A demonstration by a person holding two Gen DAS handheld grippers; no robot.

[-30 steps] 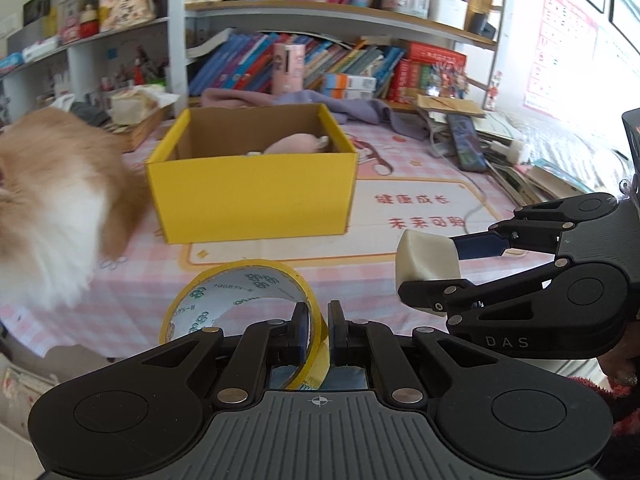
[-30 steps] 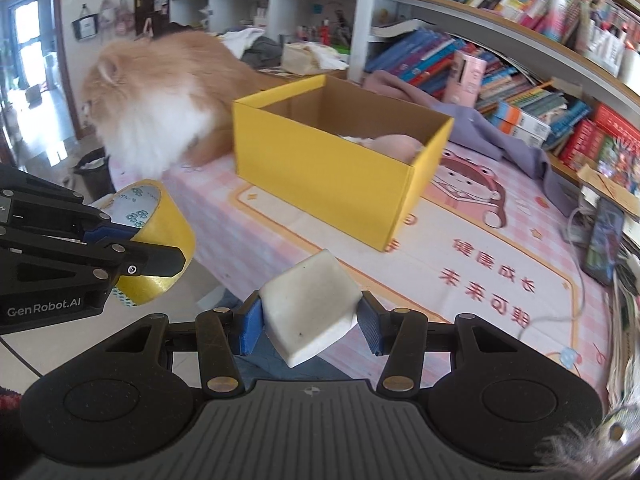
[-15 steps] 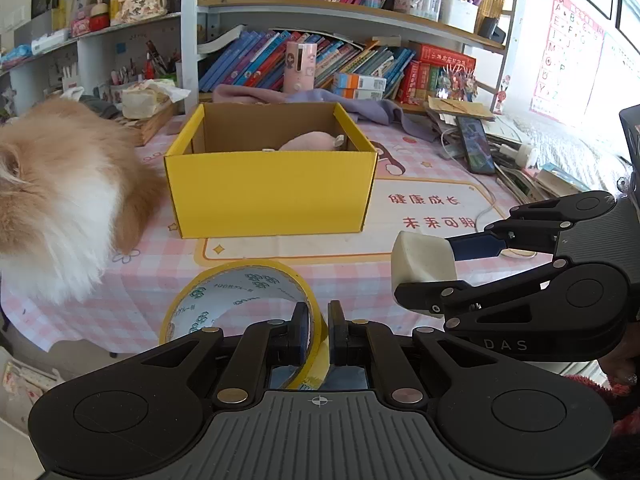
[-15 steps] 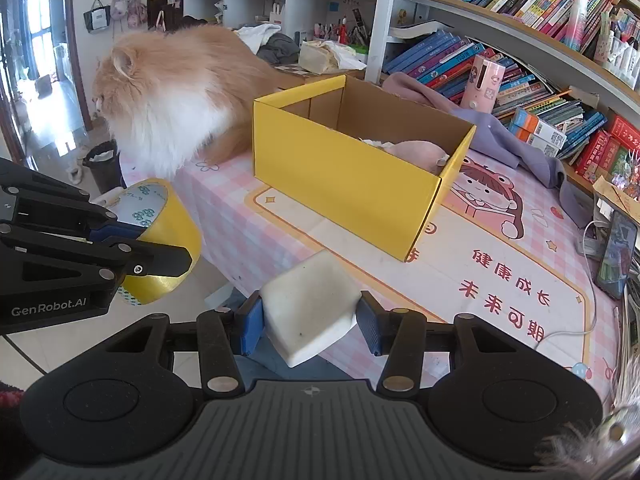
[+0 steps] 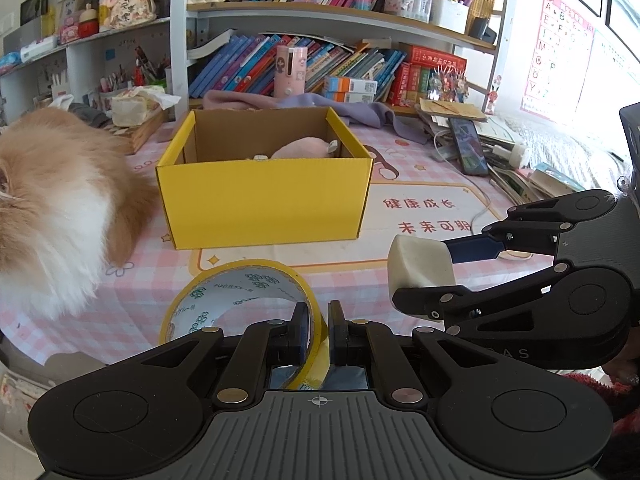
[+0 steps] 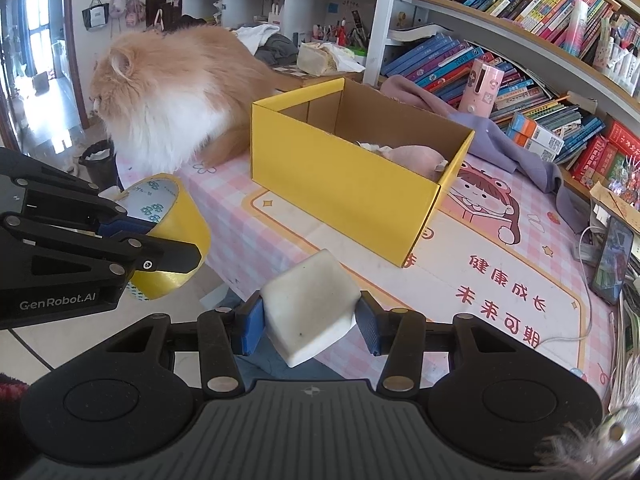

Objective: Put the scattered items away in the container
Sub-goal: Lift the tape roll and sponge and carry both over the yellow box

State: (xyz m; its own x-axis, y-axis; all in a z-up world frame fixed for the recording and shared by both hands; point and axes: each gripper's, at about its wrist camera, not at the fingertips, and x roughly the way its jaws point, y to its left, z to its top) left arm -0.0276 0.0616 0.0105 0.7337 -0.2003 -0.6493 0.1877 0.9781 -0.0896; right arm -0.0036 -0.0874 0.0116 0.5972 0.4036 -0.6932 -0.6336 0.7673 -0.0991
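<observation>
The left gripper [image 5: 318, 326] had its fingers clenched on the wall of a yellow tape roll [image 5: 236, 300], one finger inside the ring and one outside, holding it above the near tabletop [image 5: 140, 292] edge. At 3 o'clock from it, the right gripper [image 6: 310, 318] grasped a white block [image 6: 310, 306] between its blue fingers [image 6: 250, 320], tilted on a corner. The right fingers had not moved more than a hair. The yellow box [image 5: 264, 196] stood open at 12 o'clock, well apart from both grippers, on the pink mat [image 5: 420, 216], with a pink soft thing [image 5: 304, 148] lying inside near its right wall. A fluffy orange-and-white cat [image 5: 52, 208] sat on the tabletop at 9 o'clock, just beside the box. A phone [image 5: 468, 146] lay at 2 o'clock.
</observation>
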